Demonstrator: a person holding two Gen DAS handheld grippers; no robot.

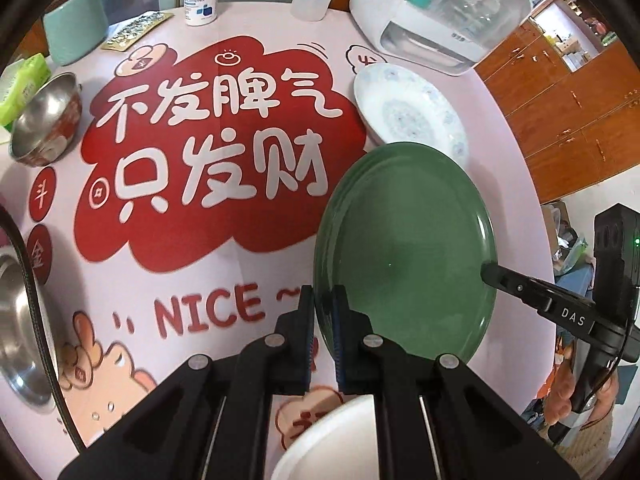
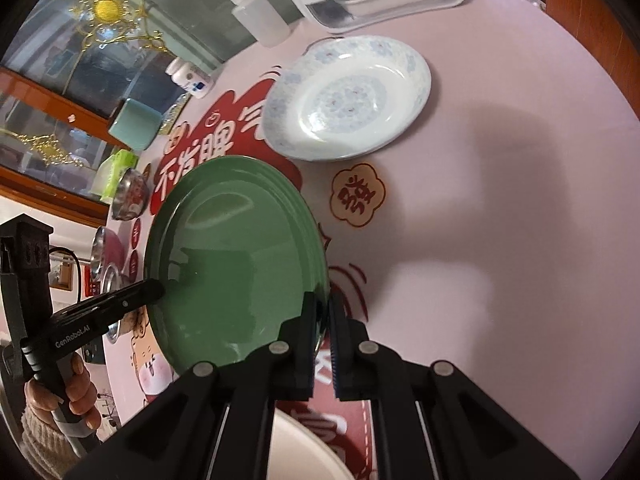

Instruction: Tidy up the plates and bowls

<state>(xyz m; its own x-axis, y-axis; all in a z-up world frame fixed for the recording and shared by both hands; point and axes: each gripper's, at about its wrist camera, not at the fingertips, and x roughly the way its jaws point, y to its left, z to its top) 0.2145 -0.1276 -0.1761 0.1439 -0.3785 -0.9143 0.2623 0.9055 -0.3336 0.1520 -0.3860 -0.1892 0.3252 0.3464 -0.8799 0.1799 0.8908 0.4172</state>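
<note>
Two grippers hold one green plate (image 1: 404,248) by opposite rims, lifted clear of the pink printed tablecloth (image 1: 208,264). Just beyond it rests the white floral plate (image 2: 348,96), the likely stacking spot, I judge. Smaller still, a steel bowl (image 1: 44,120) sits well apart at the table's far left. The left gripper (image 1: 323,312) is clamped on the plate's near-left edge; the right gripper (image 2: 323,320) is clamped on the opposite edge. Next move calls for carrying it level and lowering both sides together.
</note>
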